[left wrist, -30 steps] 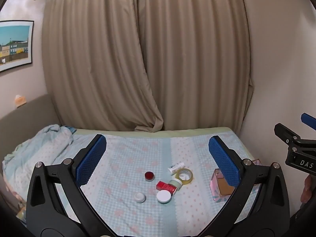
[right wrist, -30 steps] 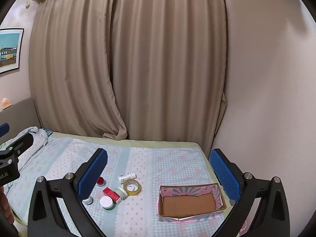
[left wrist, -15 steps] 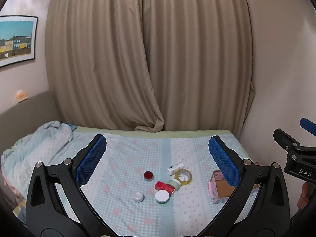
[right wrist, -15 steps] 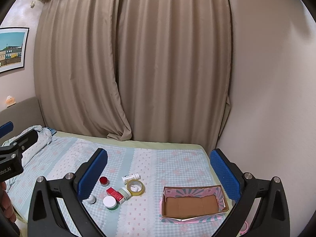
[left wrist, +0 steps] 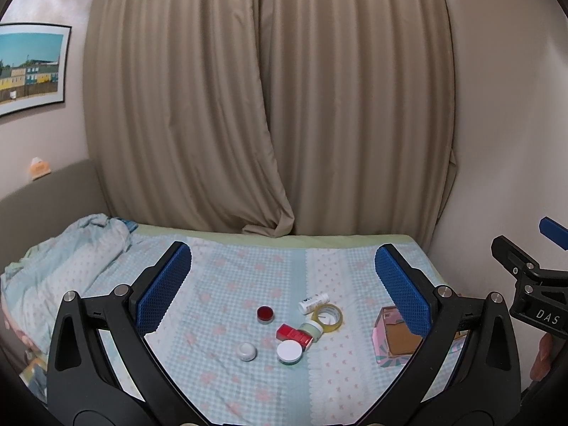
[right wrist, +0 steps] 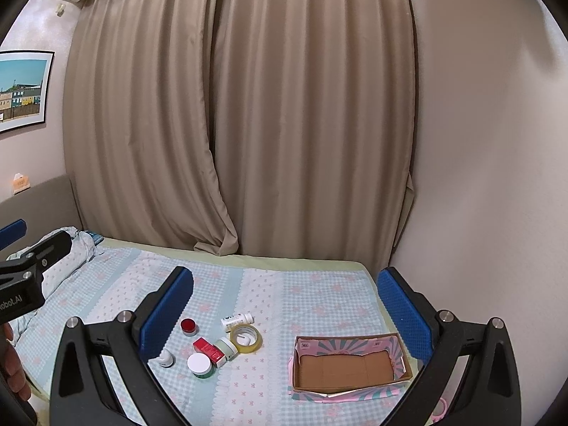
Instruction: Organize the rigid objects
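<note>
Blue-padded and spread wide, your left gripper [left wrist: 282, 284] and right gripper [right wrist: 284, 305] hang above the checked bedsheet [right wrist: 319, 291], each holding nothing. Near the sheet's middle cluster a tape roll [right wrist: 245, 337], a white bottle [right wrist: 236, 319] lying on its side, a red box [right wrist: 208, 350], a red-lidded jar [right wrist: 188, 326] and a white-lidded jar [right wrist: 200, 364]. The cardboard box [right wrist: 349, 369] sits apart, to their right.

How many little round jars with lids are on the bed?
4. A red-lidded jar sits farthest back, a small white one nearest the left tongs, a big white-lidded green jar in front, and a pale green jar against the tape roll. None looks hidden.
</note>
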The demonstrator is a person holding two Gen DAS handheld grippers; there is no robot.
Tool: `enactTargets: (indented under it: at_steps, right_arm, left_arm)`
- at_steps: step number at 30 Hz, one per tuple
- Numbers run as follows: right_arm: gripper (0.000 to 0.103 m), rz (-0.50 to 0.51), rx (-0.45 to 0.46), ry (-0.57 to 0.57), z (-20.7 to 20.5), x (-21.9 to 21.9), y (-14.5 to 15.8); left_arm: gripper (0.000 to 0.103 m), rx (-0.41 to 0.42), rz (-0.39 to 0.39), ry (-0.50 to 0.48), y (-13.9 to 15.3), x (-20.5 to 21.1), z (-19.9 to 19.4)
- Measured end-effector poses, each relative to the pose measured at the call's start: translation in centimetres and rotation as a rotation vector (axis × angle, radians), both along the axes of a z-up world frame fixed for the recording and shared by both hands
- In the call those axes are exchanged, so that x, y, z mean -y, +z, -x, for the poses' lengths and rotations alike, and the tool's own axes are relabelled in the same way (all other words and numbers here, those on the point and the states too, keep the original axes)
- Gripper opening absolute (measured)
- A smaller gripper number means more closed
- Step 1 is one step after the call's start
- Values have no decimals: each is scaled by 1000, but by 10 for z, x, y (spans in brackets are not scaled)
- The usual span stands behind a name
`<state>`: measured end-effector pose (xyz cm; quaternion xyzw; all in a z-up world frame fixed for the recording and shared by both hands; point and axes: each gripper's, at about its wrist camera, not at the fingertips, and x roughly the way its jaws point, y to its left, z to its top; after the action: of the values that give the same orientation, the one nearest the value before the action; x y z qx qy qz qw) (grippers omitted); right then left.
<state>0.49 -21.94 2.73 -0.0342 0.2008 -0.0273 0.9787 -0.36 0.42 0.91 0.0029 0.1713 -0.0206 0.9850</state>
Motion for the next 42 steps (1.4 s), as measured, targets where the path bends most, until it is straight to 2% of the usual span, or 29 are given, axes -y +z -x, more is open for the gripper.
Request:
enactTargets:
  at_steps: [42]
  right_arm:
    - [103, -35, 7, 0, 5, 1, -11]
  left_arm:
    - [103, 24, -10, -20, -5, -2, 5]
